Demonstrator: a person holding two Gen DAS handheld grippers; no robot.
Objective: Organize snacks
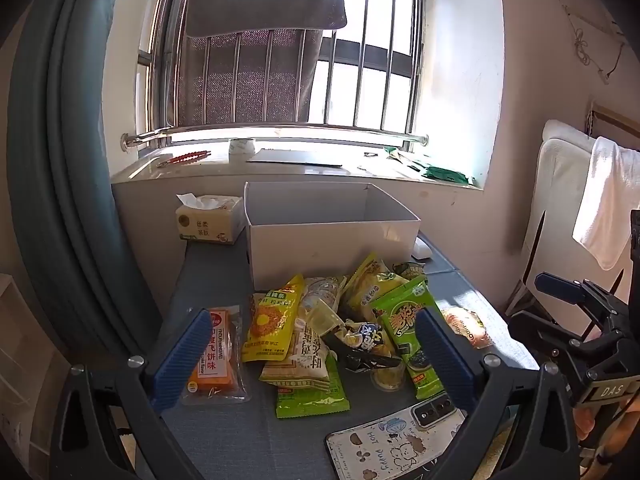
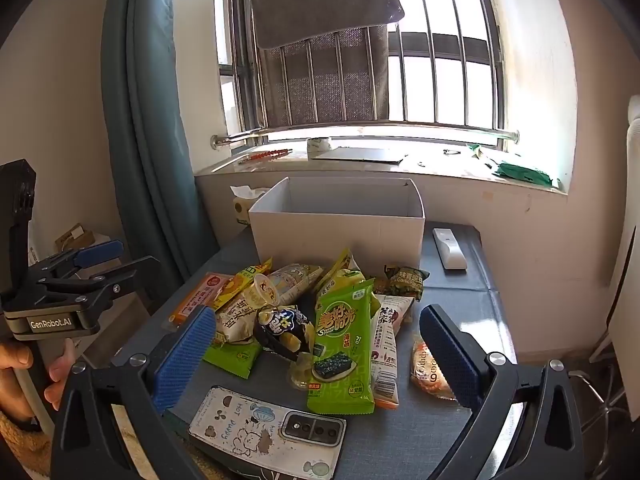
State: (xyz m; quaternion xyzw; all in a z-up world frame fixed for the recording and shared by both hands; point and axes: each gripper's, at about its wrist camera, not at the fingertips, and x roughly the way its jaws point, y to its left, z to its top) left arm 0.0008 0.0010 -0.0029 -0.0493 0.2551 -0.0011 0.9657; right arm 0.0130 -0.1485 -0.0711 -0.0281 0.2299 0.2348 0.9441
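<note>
A pile of snack packets lies on the grey table (image 1: pixel 224 432) in front of an open white box (image 1: pixel 328 240), which also shows in the right wrist view (image 2: pixel 340 236). The pile holds an orange packet (image 1: pixel 214 356), a yellow packet (image 1: pixel 272 320), a green seaweed packet (image 1: pixel 408 336) (image 2: pixel 344 344), a black packet (image 2: pixel 282 328) and a round wrapped bun (image 2: pixel 430 368). My left gripper (image 1: pixel 314 356) is open and empty above the near side of the pile. My right gripper (image 2: pixel 316 356) is open and empty, also above the pile's near side.
A phone in a cartoon case (image 2: pixel 268 428) lies at the table's front edge. A tissue pack (image 1: pixel 208 220) stands left of the box and a white remote (image 2: pixel 450 248) lies to its right. A blue curtain (image 1: pixel 60 160) hangs at left; the windowsill (image 1: pixel 304 168) is behind.
</note>
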